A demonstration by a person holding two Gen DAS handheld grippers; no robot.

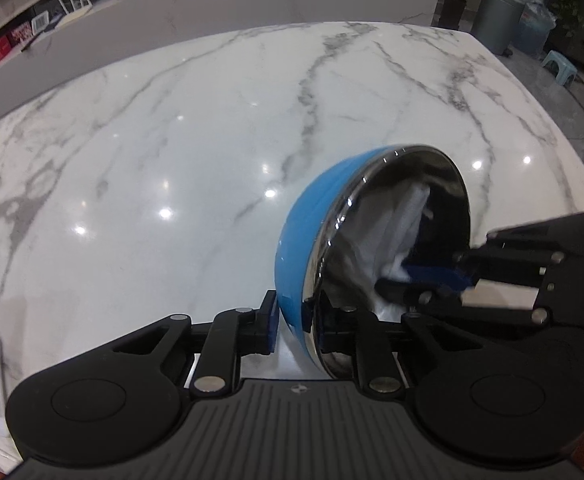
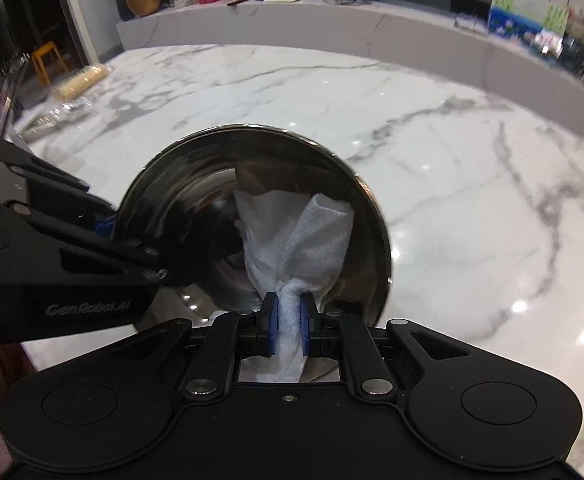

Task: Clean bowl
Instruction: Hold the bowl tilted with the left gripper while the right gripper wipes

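left gripper (image 1: 293, 322) is pinched on the rim of the bowl (image 1: 311, 232), blue outside and steel inside, tipped up on edge over the marble table (image 1: 172, 140) at about 4 o'clock in the left wrist view. right gripper (image 2: 289, 318) is clamped narrow on a white paper towel (image 2: 311, 236) pushed into the bowl's inside, toward 3 o'clock.

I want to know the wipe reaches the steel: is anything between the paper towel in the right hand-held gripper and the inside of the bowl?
Nothing visible. The right hand-held gripper pinches the paper towel, whose free end lies against the bowl interior. The left hand-held gripper clamps only the rim.
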